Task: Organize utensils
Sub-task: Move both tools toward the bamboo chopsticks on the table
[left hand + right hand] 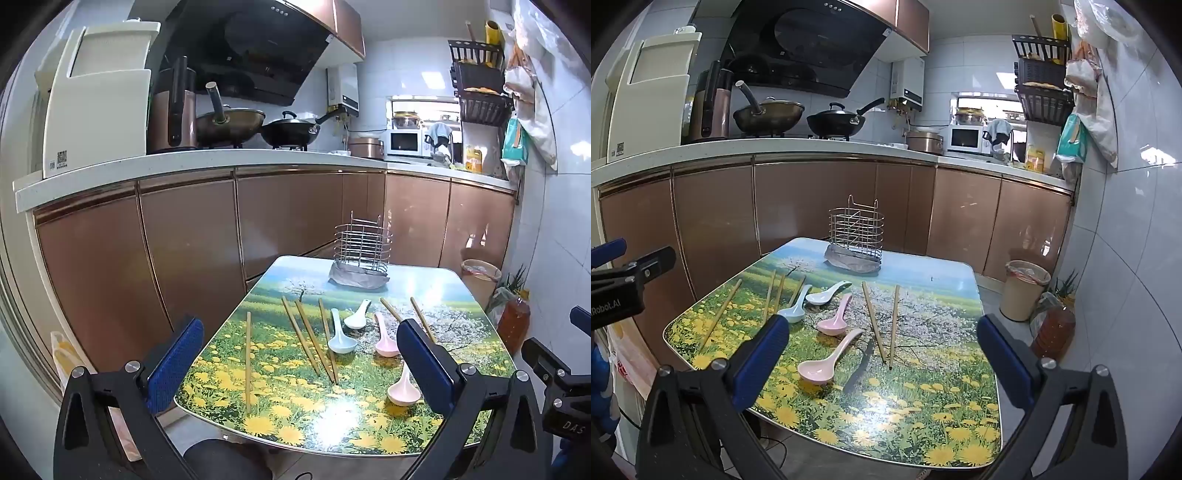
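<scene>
Several wooden chopsticks [306, 336] [874, 320] and ceramic spoons lie loose on the flower-print table [295, 424] [923, 406]: a blue spoon [340, 338] [794, 308], a white spoon [357, 316] [827, 292] and two pink spoons [402, 387] [827, 360]. An empty wire utensil holder [361, 248] [857, 236] stands at the table's far edge on a grey cloth. My left gripper [301, 363] is open and empty above the near edge. My right gripper [882, 349] is open and empty above the near right part.
Brown kitchen cabinets [184, 258] and a counter with woks stand behind the table. A bin [1025, 290] and an oil bottle [1052, 332] stand on the floor to the right by the tiled wall.
</scene>
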The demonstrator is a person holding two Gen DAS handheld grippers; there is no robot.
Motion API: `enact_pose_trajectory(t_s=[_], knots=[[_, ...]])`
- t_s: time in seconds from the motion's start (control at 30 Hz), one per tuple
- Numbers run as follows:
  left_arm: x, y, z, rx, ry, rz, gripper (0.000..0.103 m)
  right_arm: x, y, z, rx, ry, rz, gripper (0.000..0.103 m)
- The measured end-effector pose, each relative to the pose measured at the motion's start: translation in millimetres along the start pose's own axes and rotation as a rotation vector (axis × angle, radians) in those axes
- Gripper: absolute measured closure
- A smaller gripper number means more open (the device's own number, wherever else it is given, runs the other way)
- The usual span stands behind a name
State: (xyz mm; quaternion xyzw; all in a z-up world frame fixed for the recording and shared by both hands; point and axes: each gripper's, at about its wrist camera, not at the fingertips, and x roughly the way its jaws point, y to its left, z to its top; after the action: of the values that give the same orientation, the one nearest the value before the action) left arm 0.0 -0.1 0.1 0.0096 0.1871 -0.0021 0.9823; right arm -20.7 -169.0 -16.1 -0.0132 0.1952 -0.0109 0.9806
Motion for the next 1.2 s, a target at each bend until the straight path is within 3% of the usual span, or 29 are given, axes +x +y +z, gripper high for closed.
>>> enact_pose_trajectory(t_s=[1.2], knots=[[0, 0, -1, -0.018, -0.002, -0.016, 0.0, -12, -2, 4, 0.001, -0.058, 0.005, 0.001]])
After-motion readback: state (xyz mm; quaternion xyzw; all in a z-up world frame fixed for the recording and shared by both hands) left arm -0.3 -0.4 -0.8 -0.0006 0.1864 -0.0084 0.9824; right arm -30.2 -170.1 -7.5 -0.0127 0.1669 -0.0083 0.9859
